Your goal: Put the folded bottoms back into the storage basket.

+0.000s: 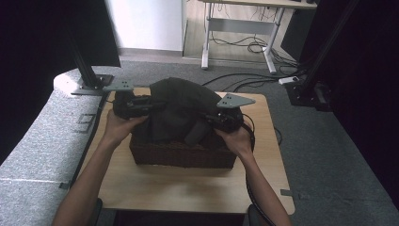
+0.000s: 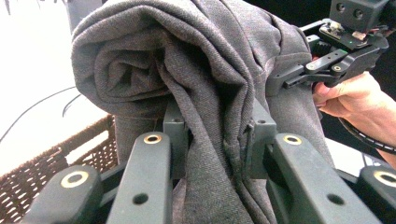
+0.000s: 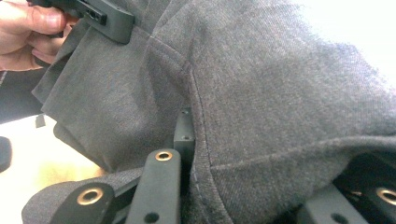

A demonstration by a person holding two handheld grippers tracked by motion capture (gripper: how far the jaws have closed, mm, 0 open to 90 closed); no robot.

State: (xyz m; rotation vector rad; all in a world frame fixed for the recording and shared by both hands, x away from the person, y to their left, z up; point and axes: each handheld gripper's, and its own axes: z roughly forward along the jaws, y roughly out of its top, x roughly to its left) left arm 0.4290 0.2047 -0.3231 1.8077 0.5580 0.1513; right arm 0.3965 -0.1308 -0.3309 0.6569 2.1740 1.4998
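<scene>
A dark grey garment (image 1: 176, 110) is being held up at the centre of the high view, above a brown woven basket (image 1: 181, 155) that is resting on the wooden counter (image 1: 188, 188). The garment is being pinched on its left side by the left claw (image 1: 141, 106) and on its right side by the right claw (image 1: 214, 120), each carried in one of the person's hands. In the left gripper view, a fold of the cloth (image 2: 205, 93) is being clamped between the two black jaws of the left claw (image 2: 215, 135) at the lower middle of the frame, while a rolled bunch of fabric is hanging at the upper left and the basket's rim (image 2: 56, 154) is showing at the lower left. The right claw (image 2: 289, 77) is being pressed onto the cloth at the upper right there. In the right gripper view, the seamed cloth (image 3: 280, 93) is being gripped over the right claw (image 3: 196, 140), with the left claw (image 3: 105, 21) biting the fabric at the upper left.
</scene>
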